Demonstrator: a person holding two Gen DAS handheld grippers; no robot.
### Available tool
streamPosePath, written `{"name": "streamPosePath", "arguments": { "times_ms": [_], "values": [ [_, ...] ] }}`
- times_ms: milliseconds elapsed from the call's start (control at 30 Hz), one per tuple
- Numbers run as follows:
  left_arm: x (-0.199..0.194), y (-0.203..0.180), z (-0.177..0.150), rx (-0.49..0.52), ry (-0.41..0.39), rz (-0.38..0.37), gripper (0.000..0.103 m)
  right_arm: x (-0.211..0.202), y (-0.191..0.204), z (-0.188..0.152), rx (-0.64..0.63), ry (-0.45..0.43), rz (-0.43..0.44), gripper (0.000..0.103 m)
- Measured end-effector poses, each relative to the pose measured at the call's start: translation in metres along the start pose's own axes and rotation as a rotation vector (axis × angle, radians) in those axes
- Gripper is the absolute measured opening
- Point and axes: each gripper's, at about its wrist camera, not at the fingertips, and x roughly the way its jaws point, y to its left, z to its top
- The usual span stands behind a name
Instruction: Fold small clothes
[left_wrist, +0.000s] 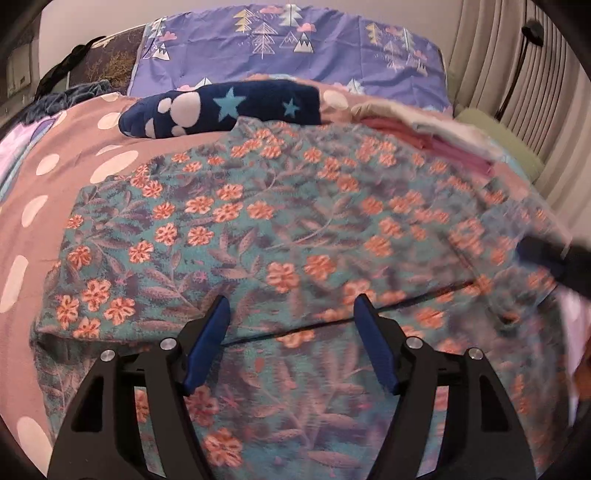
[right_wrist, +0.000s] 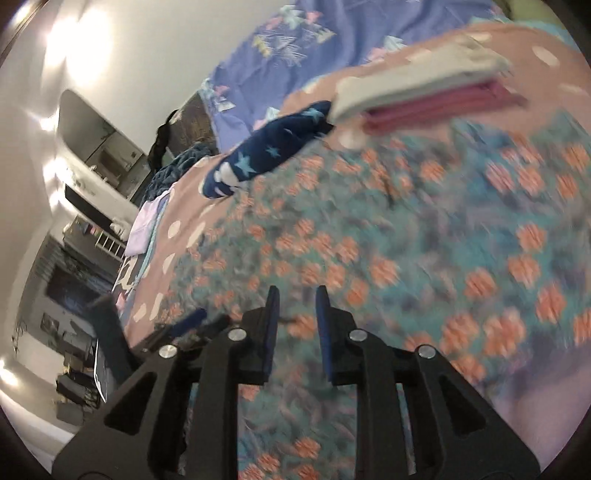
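A teal garment with orange flowers lies spread on the bed; it also fills the right wrist view, blurred. My left gripper is open and empty just above its near part. My right gripper hovers over the garment with its jaws a little apart and nothing between them. It shows as a dark blurred shape at the right edge of the left wrist view. My left gripper shows at the lower left of the right wrist view.
A navy fleece piece with stars lies behind the garment. A folded stack of beige and pink clothes sits at the back right. The pink dotted bedsheet, a purple pillow and curtains surround them.
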Motion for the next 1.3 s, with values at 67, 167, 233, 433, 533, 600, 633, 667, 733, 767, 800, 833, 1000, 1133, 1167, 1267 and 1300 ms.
{"name": "streamPosePath", "arguments": {
  "times_ms": [67, 167, 233, 433, 533, 600, 633, 667, 733, 767, 800, 833, 1000, 1133, 1167, 1267, 1300],
  "values": [
    [-0.005, -0.007, 0.004, -0.028, -0.006, -0.104, 0.064, -0.006, -0.009, -0.007, 0.003, -0.008, -0.029, 0.032],
    [-0.007, -0.041, 0.014, 0.028, 0.02, -0.26, 0.064, -0.012, -0.008, -0.033, -0.014, 0.003, -0.061, 0.032],
    [0.0, -0.064, 0.016, 0.09, 0.058, -0.291, 0.064, -0.017, -0.006, -0.044, -0.042, -0.003, -0.085, 0.032],
    [0.033, -0.105, 0.016, 0.151, 0.137, -0.299, 0.058, -0.033, -0.009, -0.069, -0.08, -0.034, -0.124, 0.041],
    [0.039, -0.111, 0.022, 0.142, 0.144, -0.321, 0.002, -0.038, -0.019, -0.078, -0.081, -0.026, -0.136, 0.04],
    [0.031, -0.111, 0.032, 0.111, 0.109, -0.34, 0.002, -0.041, -0.024, -0.078, -0.054, -0.03, -0.114, 0.04],
    [0.023, -0.112, 0.037, 0.115, 0.076, -0.344, 0.002, -0.042, -0.025, -0.077, -0.044, -0.031, -0.108, 0.04],
    [0.012, -0.112, 0.044, 0.119, 0.037, -0.35, 0.002, -0.043, -0.026, -0.076, -0.039, -0.032, -0.107, 0.04],
    [-0.014, -0.111, 0.061, 0.12, -0.038, -0.376, 0.002, -0.044, -0.023, -0.074, -0.043, -0.033, -0.115, 0.04],
    [-0.029, -0.111, 0.072, 0.128, -0.074, -0.393, 0.002, -0.045, -0.022, -0.073, -0.048, -0.035, -0.117, 0.04],
    [-0.037, -0.112, 0.078, 0.137, -0.093, -0.401, 0.002, -0.046, -0.018, -0.069, -0.056, -0.045, -0.118, 0.04],
    [-0.047, -0.114, 0.085, 0.149, -0.115, -0.406, 0.002, -0.047, -0.015, -0.065, -0.061, -0.058, -0.116, 0.04],
    [-0.08, -0.111, 0.106, 0.182, -0.196, -0.396, 0.002, -0.037, -0.003, -0.038, -0.087, -0.099, -0.111, 0.038],
    [-0.092, -0.096, 0.126, 0.157, -0.256, -0.367, 0.002, -0.003, -0.001, -0.016, -0.005, -0.053, 0.016, 0.029],
    [-0.097, -0.092, 0.129, 0.151, -0.269, -0.352, 0.002, 0.01, -0.001, -0.013, 0.002, -0.044, -0.026, 0.028],
    [-0.105, -0.065, 0.135, 0.118, -0.301, -0.272, 0.002, 0.028, -0.013, -0.015, 0.019, -0.009, -0.24, 0.0],
    [-0.107, -0.048, 0.135, 0.099, -0.302, -0.241, 0.002, 0.027, -0.021, -0.018, 0.041, -0.014, -0.231, 0.0]
  ]
}}
